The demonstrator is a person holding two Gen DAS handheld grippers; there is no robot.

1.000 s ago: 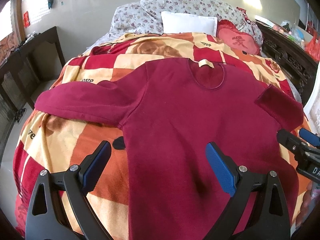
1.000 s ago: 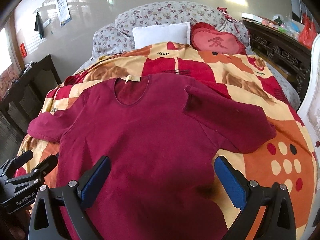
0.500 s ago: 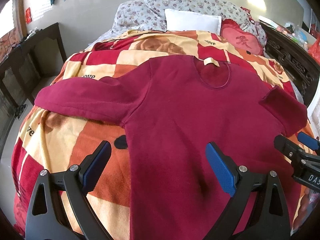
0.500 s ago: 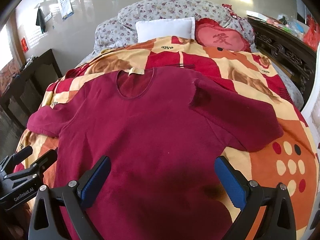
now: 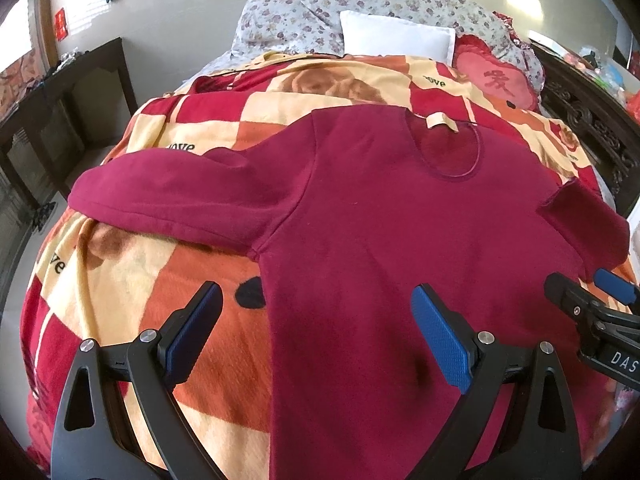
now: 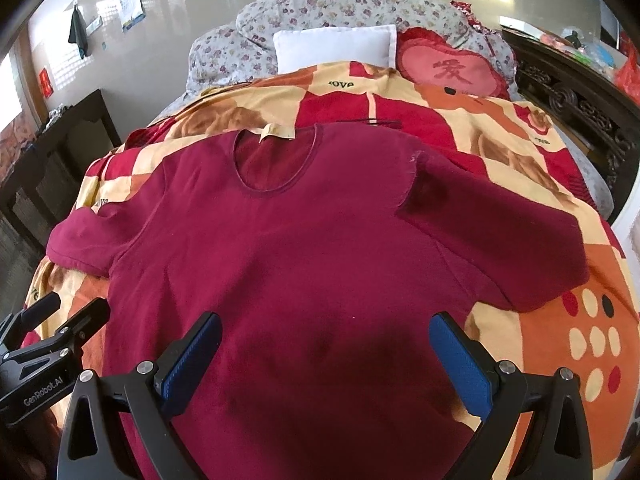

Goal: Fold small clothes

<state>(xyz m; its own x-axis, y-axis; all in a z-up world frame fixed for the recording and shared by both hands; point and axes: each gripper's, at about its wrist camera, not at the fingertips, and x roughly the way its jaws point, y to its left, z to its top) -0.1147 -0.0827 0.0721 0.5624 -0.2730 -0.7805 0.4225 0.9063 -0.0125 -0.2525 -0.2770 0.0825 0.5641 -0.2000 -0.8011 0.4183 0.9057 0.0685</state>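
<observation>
Both the left tool and right tool gape wide over a soft maroon round-necked top on a fleecy checked blanket

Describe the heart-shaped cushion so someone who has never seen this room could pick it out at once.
Start at the bed, covered by an orange, red and cream blanket. At its head, against the flowered pillows, sits a white pillow; the heart-shaped cushion lies just right of it. It alone is pink with a red frill and a red character.

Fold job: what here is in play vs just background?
In play: maroon shirt, left gripper, right gripper, both open above it.
Background: patterned blanket, white pillow, heart cushion, floral bedding.
</observation>
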